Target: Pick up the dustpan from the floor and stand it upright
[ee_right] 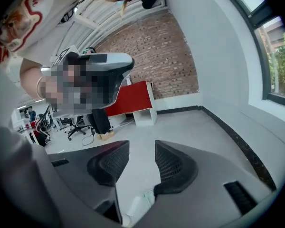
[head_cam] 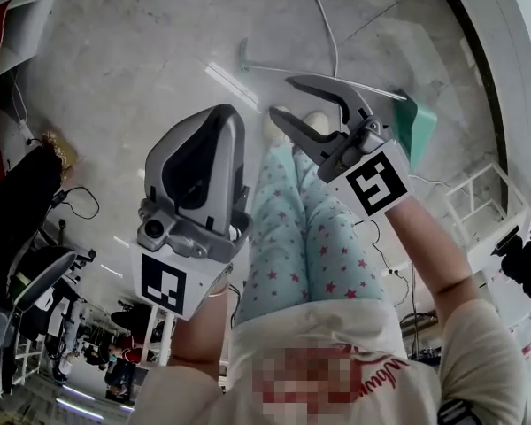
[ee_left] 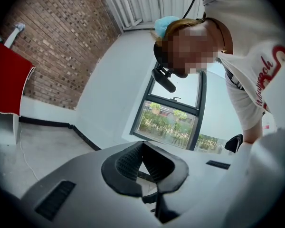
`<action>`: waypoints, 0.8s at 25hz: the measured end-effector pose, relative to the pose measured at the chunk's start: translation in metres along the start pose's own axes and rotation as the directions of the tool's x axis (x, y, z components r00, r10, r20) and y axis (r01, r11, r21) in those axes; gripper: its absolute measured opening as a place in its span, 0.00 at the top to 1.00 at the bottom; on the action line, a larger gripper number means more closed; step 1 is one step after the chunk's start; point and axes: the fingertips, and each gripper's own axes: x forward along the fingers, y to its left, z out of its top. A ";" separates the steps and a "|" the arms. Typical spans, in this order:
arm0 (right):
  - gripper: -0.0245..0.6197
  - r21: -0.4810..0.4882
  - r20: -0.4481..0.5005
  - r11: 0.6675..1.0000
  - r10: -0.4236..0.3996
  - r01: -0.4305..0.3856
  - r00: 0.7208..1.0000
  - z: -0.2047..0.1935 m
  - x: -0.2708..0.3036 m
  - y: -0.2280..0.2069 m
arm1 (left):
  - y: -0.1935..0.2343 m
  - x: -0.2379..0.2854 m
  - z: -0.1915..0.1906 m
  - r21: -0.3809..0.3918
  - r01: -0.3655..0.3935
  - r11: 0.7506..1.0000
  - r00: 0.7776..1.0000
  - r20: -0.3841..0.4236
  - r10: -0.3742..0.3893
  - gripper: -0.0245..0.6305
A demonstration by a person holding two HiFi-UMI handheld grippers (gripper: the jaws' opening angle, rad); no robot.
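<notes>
Left gripper [head_cam: 223,118]: one, jaws together, nothing between them.
Right gripper [head_cam: 283,96]: one, jaws wide apart, empty.
Dustpan [head_cam: 418,124]: one, green, lying on the floor [head_cam: 142,51].

We see the floor [head_cam: 142,78] as smooth grey concrete with a soft shine that reflects some light. The dustpan [head_cam: 418,124] looks like matt green plastic, and its long handle [head_cam: 265,66] like thin pale metal. The left claw [head_cam: 223,113] and the right claw [head_cam: 281,97] have smooth grey plastic shells; their pads [ee_right: 173,167] are black, matt and finely ribbed. The trousers [head_cam: 310,237] are soft printed cloth. The wall [ee_left: 61,32] is rough red-brown brick.
</notes>
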 end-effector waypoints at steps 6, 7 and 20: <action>0.69 0.014 -0.054 0.999 0.036 -0.035 0.998 -0.060 0.037 -0.002 | 0.019 0.003 -0.041 0.030 -0.001 1.000 1.000 -0.018 0.001 0.96; 0.68 0.010 -0.067 0.999 0.044 -0.043 0.997 -0.070 0.043 -0.001 | 0.022 0.003 -0.048 0.034 -0.002 0.999 1.000 -0.020 0.002 0.96; 0.66 -0.030 -0.234 0.991 0.116 -0.127 0.965 -0.218 0.118 -0.004 | 0.041 -0.004 -0.131 -0.013 -0.010 1.000 0.998 -0.054 0.010 0.96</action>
